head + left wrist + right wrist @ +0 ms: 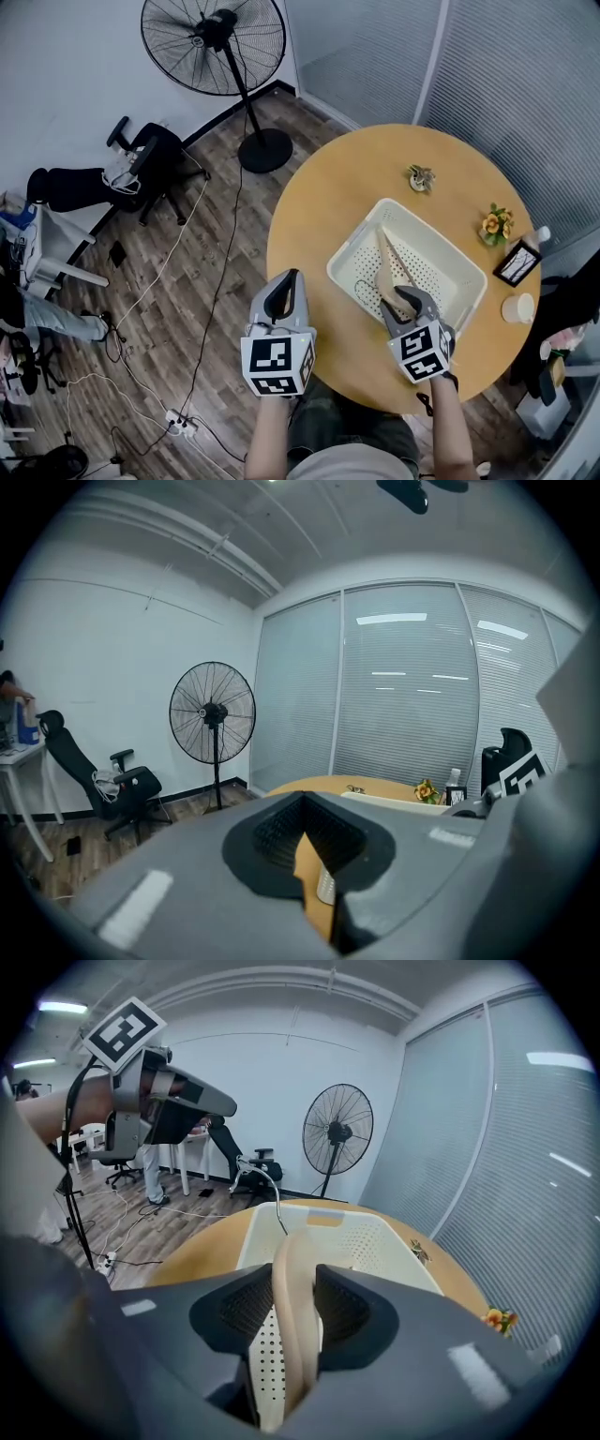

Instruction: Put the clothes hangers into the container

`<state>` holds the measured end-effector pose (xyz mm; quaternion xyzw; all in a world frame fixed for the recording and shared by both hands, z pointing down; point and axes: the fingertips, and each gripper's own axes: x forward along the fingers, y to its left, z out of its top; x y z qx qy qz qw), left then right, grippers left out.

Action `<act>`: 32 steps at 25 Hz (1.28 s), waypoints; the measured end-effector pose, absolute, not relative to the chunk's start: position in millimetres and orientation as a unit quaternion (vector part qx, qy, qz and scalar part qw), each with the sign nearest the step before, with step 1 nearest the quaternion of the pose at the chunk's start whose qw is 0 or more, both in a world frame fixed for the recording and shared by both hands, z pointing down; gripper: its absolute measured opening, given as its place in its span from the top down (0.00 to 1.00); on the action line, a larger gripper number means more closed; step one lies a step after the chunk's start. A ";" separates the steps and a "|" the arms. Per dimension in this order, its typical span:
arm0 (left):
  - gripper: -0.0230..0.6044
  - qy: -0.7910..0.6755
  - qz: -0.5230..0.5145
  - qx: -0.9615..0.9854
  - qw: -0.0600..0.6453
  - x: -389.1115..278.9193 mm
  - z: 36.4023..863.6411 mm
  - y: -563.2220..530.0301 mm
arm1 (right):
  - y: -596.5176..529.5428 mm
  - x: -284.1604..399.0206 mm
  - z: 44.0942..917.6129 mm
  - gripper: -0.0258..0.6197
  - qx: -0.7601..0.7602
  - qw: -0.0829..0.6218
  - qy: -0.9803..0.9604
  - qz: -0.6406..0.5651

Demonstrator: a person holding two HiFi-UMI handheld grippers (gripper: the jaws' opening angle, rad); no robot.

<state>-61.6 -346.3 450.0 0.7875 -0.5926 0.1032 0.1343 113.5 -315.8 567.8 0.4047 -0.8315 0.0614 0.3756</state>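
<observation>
A beige clothes hanger (386,266) lies tilted inside the white perforated container (413,218) on the round wooden table (319,202). My right gripper (410,299) is shut on the hanger's lower end, over the container's near rim. In the right gripper view the hanger (293,1283) runs between the pads of my right gripper (292,1314), and its metal hook (268,1191) points away over the container (370,1238). My left gripper (286,280) hangs at the table's left edge, shut and holding nothing. In its own view the left gripper (307,844) shows only table between the pads.
A standing fan (215,37) and a black office chair (150,155) are on the wooden floor to the left, with cables (150,291) trailing across it. On the table's far right sit a small flower pot (495,223), a framed picture (517,262) and a cup (517,307).
</observation>
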 end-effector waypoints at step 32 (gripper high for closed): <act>0.96 -0.600 0.068 0.788 0.124 -69.5 424.0 -333.1 | -313.6 106.9 492.9 0.79 0.483 0.243 -0.840 0.046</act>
